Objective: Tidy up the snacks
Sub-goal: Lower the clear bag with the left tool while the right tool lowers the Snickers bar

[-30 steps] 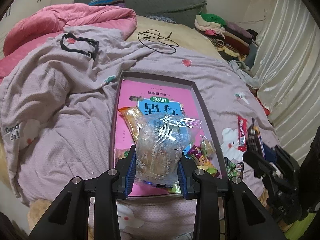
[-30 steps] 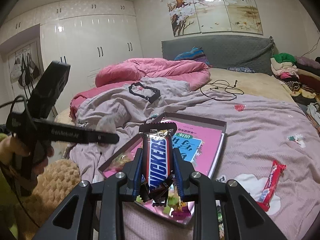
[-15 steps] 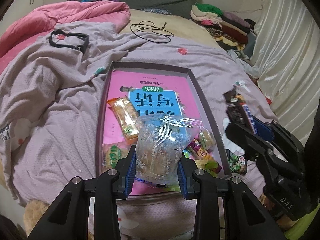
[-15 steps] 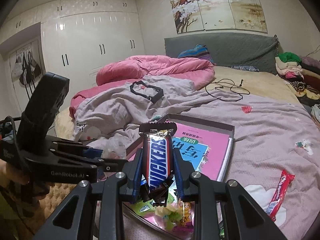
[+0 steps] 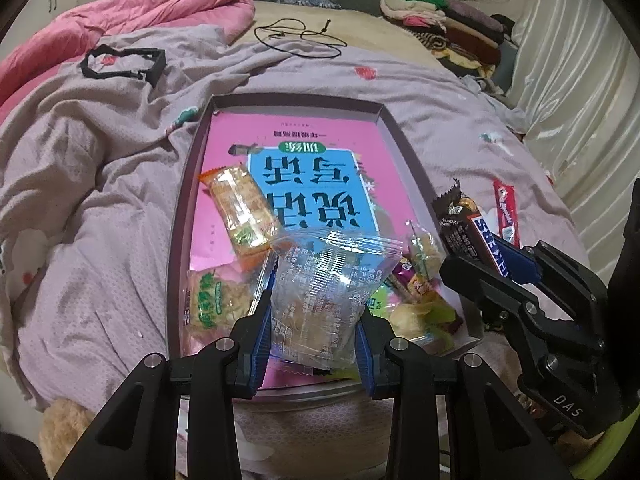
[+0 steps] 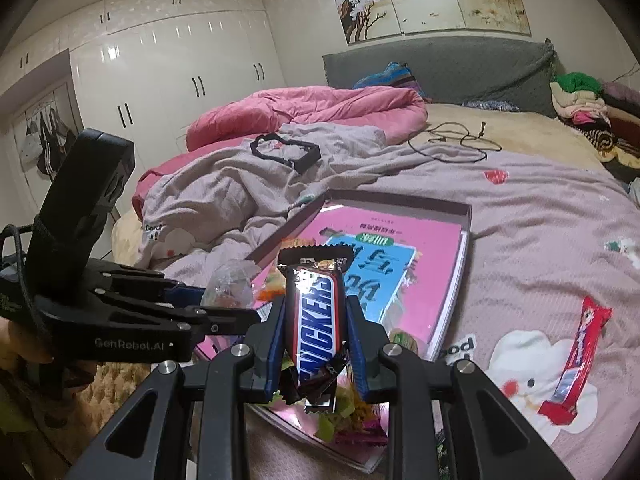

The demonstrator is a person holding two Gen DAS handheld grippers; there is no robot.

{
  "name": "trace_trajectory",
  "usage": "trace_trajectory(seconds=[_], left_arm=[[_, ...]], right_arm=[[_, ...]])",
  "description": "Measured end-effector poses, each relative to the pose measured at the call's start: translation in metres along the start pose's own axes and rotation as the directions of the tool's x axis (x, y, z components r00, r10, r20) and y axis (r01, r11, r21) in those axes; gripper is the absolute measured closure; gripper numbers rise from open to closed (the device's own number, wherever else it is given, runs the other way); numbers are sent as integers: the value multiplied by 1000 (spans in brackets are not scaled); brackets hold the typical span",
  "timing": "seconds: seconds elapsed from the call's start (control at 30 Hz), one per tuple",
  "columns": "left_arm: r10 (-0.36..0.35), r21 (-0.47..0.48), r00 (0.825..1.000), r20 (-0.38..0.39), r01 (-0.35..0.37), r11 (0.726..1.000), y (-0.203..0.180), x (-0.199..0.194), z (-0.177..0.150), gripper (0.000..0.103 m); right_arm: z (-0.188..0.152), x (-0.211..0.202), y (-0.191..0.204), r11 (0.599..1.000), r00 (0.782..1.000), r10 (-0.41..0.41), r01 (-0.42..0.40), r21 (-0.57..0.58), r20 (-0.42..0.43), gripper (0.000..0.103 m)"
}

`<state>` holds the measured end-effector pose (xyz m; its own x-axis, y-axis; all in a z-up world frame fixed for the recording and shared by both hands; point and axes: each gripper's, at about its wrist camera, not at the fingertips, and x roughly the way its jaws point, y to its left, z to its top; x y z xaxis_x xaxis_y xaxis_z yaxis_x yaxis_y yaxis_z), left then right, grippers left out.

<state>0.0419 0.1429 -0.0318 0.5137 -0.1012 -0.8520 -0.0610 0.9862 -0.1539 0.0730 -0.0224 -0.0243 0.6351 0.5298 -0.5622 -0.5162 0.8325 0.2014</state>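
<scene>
Left wrist view, lilac blanket [image 5: 100,208] on bed, white wardrobes [image 6: 180,80]

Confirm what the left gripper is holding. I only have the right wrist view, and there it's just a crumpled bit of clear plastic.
Observer: The left gripper is shut on a clear snack bag with pale pieces inside, held over the near end of the tray.
Operator: Anything in the tray's near left corner? The left gripper blocks it for me.
Observer: Yes, a pack with a green label lies there, and an orange-edged cracker pack sits just beyond it.
Operator: Does my chocolate bar reach over the tray?
Observer: From the left wrist view, the chocolate bar in the right gripper sits at the tray's right rim, about level with the wrapped candies.
</scene>
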Motion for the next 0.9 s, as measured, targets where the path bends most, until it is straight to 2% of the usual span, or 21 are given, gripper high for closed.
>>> trace_trajectory(seconds=[0.37, 0.9], left_arm=[[3, 10, 999, -32, -3, 1000, -2, 14, -3, 66], [-9, 17, 999, -39, 10, 1000, -4, 20, -5, 66]], right_arm=[[-6, 9, -7, 1000, 1000, -4, 4, 10, -25, 75], [-12, 28, 2, 999, 996, -18, 15, -42, -82, 74]])
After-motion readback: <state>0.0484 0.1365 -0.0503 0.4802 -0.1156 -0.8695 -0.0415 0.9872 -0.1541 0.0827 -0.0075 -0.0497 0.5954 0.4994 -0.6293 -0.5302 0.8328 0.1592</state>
